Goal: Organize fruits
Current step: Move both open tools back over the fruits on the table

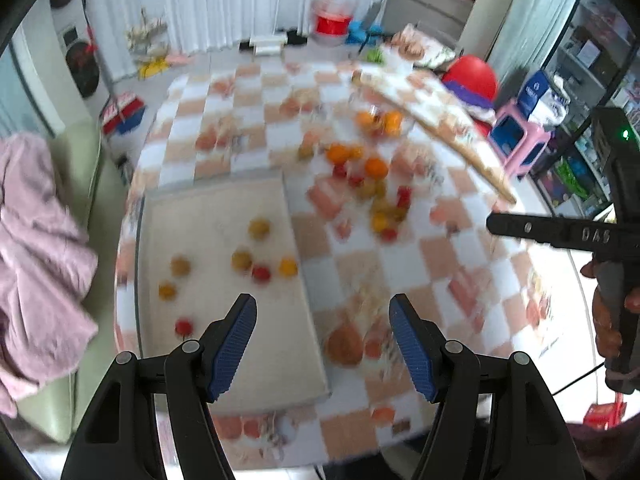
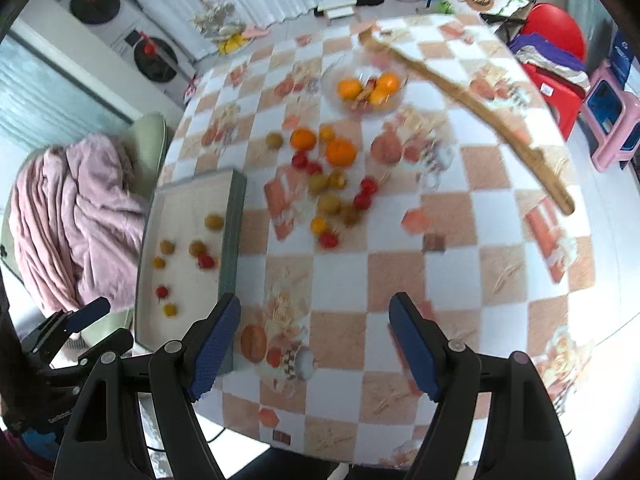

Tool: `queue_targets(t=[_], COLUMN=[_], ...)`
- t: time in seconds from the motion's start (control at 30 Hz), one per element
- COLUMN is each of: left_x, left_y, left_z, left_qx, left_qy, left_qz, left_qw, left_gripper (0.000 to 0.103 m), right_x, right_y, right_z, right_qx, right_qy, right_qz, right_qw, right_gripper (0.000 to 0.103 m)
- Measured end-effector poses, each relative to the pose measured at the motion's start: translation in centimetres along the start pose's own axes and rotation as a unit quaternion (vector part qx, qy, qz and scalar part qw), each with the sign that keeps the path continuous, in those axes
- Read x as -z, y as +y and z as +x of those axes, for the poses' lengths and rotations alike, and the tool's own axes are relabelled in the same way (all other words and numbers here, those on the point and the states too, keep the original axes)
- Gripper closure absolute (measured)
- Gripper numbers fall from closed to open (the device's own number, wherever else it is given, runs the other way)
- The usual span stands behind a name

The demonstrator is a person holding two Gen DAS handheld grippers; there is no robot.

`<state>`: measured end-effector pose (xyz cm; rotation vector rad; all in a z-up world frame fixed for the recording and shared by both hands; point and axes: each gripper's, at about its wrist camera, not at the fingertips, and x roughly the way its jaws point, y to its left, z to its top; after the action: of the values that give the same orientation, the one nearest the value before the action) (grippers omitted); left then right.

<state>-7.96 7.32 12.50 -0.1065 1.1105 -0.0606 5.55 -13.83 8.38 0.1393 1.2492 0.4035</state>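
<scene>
Fruits (image 2: pixel 328 184) lie loose on the counter (image 2: pixel 400 280) just right of the tray (image 2: pixel 230 232), a few already inside it. Both the left tool (image 1: pixel 323 344) and right tool (image 2: pixel 316 344) hang wide and empty. Best bet: take the tray-side cherry tomato (image 2: pixel 328 240) first, pinching gently.
</scene>
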Motion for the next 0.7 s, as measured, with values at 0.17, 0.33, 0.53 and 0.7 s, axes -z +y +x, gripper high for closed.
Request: queue_targets(t=[0.17, 0.33, 0.53, 0.7], left_x=[-4.1, -5.5, -5.5, -7.2], left_y=[-1.0, -1.9, -2.1, -1.8], left_z=[1.2, 5.4, 10.7, 13.9], left_qx=[-0.020, -0.041, -0.055, -0.066], left_qy=[-0.026, -0.016, 0.009, -0.003], left_qz=[-0.008, -0.014, -0.042, -0.049], left_qw=[0.9994, 0.9989, 0.9975, 0.9966], left_gripper=[0.033, 0.033, 0.033, 0.033], right_x=[-3.6, -6.7, -7.3, -7.3], right_y=[-0.3, -1.4, -4.0, -5.2], right_z=[-1.7, -0.7, 4.3, 7.9], right_qx=[0.016, 0.044, 0.050, 0.051], right_qy=[-0.031, -0.033, 0.005, 0.017], right_qz=[-0.032, -0.061, -0.056, -0.058], right_qw=[0.999, 0.997, 0.997, 0.997], right_gripper=[0.023, 0.023, 0.023, 0.023])
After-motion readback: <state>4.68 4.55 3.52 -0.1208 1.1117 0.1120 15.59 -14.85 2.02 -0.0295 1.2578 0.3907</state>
